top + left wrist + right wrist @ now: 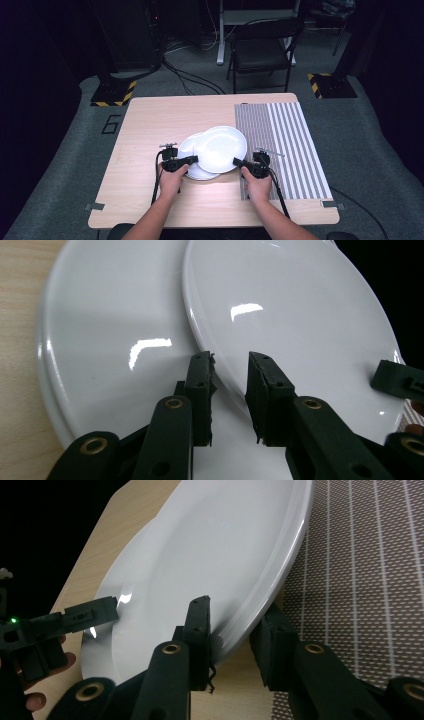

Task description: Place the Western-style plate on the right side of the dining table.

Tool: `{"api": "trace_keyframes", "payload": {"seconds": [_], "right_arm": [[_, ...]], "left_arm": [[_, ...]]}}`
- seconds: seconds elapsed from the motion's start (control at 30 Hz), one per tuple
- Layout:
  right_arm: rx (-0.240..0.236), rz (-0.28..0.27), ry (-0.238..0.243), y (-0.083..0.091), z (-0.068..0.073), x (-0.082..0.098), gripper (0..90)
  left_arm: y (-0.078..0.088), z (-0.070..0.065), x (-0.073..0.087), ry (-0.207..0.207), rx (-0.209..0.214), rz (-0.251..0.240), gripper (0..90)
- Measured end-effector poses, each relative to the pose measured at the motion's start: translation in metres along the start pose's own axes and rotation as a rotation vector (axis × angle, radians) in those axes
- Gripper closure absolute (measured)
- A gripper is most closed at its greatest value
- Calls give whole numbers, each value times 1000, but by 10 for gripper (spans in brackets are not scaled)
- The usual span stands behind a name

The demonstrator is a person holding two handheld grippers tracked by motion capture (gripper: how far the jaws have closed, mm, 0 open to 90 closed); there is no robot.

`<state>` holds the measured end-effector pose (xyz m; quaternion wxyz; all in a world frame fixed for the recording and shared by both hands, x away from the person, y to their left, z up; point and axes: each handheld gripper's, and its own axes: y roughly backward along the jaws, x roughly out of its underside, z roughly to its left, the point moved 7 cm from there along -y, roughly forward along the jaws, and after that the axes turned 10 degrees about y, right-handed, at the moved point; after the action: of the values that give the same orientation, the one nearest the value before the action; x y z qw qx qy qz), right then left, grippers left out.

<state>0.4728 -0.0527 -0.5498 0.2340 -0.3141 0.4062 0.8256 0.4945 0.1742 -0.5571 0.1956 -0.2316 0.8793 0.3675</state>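
Note:
Two white plates lie overlapping at the middle of the wooden table (150,130). The upper plate (221,147) rests partly on the lower plate (186,150) and reaches over the edge of the striped mat. My left gripper (192,160) is shut on the upper plate's near left rim; in the left gripper view its jaws (231,360) straddle that rim of the upper plate (280,315), above the lower plate (110,355). My right gripper (236,161) is shut on the near right rim, one jaw over and one under the upper plate (220,545) in its own view (235,607).
A grey striped mat (285,145) covers the table's right side. Behind the table stand a black folding chair (262,50) and a desk leg, with cables on the floor. Yellow-black floor plates sit at both far corners.

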Motion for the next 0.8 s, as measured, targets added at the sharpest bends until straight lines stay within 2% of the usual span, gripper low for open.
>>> {"api": "trace_keyframes", "payload": {"seconds": [0.07,0.13,0.23,0.37,0.63,0.8], "right_arm": [[-5,-9,-27,2,-4,-1,718],[-3,-10,-29,2,-4,-1,718],[11,-21,-9,2,-5,-2,717],[10,-25,-14,2,-6,-2,718],[7,-42,-30,1,-7,-1,718],[-10,-49,-67,0,-10,1,713]], "left_arm": [[-1,-3,1,3,-1,-3,721],[-1,-3,1,-1,-2,-1,720],[-1,-3,2,-3,-2,0,716],[-1,-5,1,19,8,-9,711],[0,-7,2,24,15,-29,681],[0,-6,5,72,43,-29,665]]}}
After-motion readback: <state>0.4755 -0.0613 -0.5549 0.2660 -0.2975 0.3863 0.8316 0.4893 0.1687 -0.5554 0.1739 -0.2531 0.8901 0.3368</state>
